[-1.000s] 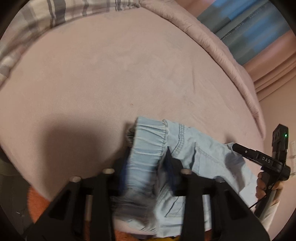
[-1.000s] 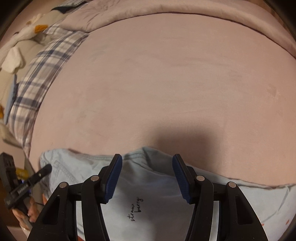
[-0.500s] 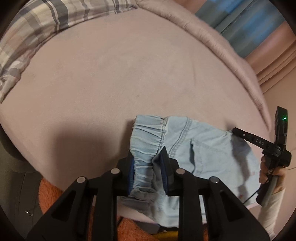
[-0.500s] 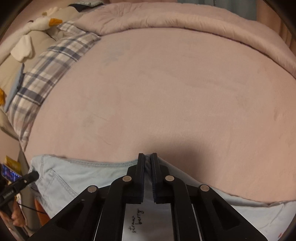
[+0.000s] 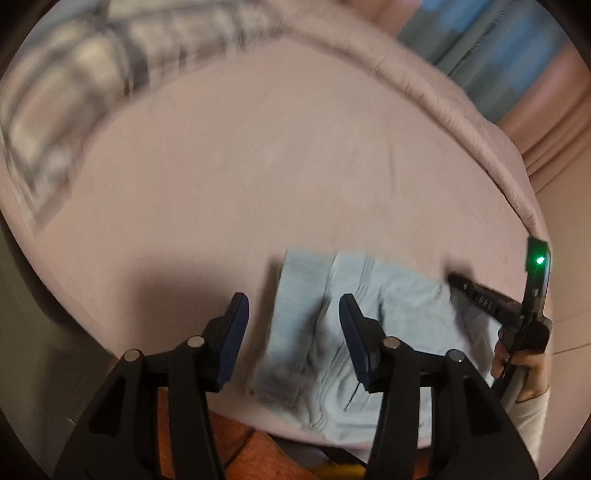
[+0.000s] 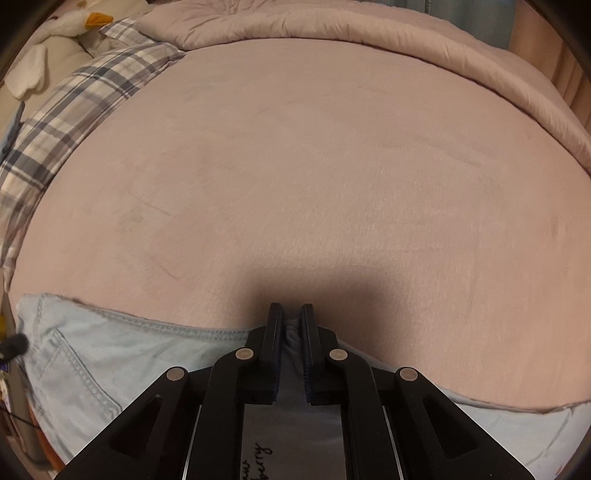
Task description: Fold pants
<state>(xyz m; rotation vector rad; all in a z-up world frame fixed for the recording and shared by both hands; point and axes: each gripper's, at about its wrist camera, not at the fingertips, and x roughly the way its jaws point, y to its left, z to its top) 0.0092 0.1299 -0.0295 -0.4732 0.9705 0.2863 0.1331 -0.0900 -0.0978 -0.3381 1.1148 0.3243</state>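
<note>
Light blue denim pants lie at the near edge of a pink bed. In the left wrist view my left gripper is open, its blue-padded fingers either side of the elastic waistband, which lies loose on the bed. My right gripper is shut on the far edge of the pants and pinches a fold of fabric. The right gripper also shows in the left wrist view, on the pants' right side.
A plaid pillow and a white plush duck lie at the bed's far left. A rolled pink duvet runs along the far edge. Orange fabric sits below the bed's near edge.
My left gripper shut on the waistband, then opened and let it go. My right gripper closed on the pants' edge and holds it. The left view is blurred from motion.
</note>
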